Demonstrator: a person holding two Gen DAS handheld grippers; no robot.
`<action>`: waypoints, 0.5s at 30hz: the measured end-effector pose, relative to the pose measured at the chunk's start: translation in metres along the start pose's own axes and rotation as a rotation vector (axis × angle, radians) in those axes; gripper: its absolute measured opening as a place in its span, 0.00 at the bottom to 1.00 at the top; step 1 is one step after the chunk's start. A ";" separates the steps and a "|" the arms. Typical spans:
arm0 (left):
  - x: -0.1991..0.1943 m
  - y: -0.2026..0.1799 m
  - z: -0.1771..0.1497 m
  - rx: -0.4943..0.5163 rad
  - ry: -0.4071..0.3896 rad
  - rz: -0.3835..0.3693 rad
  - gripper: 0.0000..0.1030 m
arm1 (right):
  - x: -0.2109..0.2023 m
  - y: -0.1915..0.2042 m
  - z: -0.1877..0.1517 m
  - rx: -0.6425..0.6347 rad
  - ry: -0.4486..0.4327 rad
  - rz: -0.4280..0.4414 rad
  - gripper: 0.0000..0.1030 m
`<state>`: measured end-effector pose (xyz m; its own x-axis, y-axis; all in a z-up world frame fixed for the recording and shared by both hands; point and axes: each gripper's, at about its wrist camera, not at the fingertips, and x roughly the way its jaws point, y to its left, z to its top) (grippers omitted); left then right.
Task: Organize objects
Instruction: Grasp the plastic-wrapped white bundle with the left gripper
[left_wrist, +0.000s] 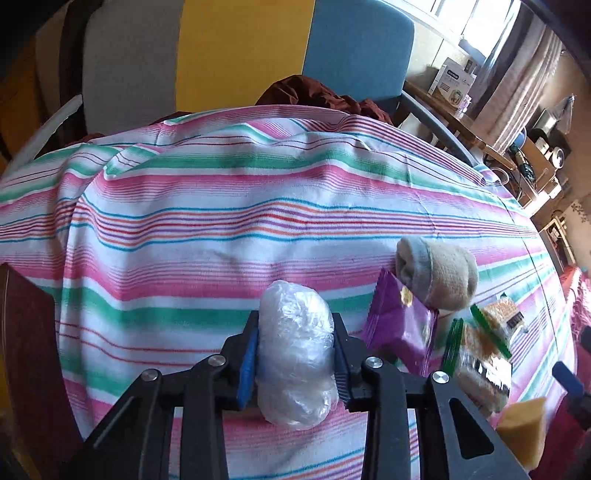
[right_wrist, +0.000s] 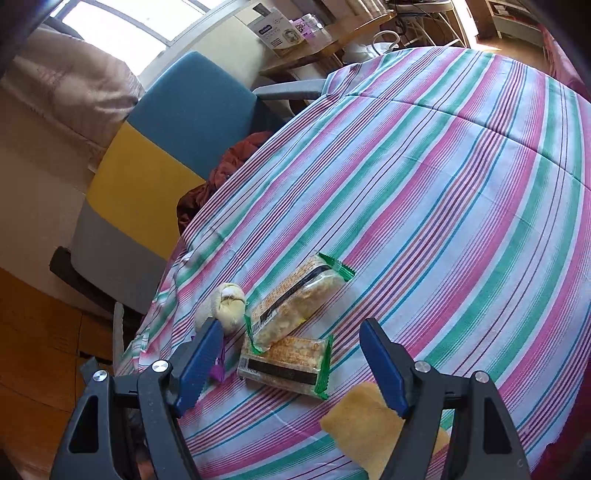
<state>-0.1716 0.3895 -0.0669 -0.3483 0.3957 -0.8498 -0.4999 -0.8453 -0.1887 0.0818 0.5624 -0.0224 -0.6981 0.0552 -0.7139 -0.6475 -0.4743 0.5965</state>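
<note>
My left gripper (left_wrist: 295, 332) is shut on a clear plastic-wrapped bundle (left_wrist: 295, 354) and holds it over the striped tablecloth (left_wrist: 221, 229). To its right lie a purple snack packet (left_wrist: 400, 325), a rolled beige sock (left_wrist: 436, 271), two green-edged cracker packets (left_wrist: 480, 350) and a yellow sponge (left_wrist: 524, 428). My right gripper (right_wrist: 291, 332) is open above the two cracker packets (right_wrist: 288, 358) (right_wrist: 299, 295). The sock (right_wrist: 227, 302) lies by its left finger, the sponge (right_wrist: 369, 424) under its right finger. The purple packet (right_wrist: 218, 369) is mostly hidden.
A grey, yellow and blue chair (left_wrist: 229, 51) (right_wrist: 147, 173) stands at the table's far edge with dark red cloth (left_wrist: 317, 94) on it. A wooden side table with boxes (right_wrist: 295, 33) is beyond. The tablecloth (right_wrist: 443, 184) stretches wide to the right.
</note>
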 end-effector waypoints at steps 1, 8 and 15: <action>-0.004 0.000 -0.007 0.006 0.000 0.001 0.34 | 0.000 -0.002 0.000 0.007 -0.002 -0.004 0.76; -0.036 -0.013 -0.066 0.096 -0.015 -0.007 0.34 | 0.004 0.002 -0.001 -0.013 0.019 -0.010 0.76; -0.064 -0.025 -0.124 0.193 -0.068 -0.025 0.35 | 0.010 0.007 -0.005 -0.024 0.063 0.048 0.75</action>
<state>-0.0385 0.3410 -0.0684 -0.3836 0.4446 -0.8094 -0.6494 -0.7531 -0.1059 0.0714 0.5553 -0.0273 -0.7073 -0.0231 -0.7066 -0.6057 -0.4957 0.6225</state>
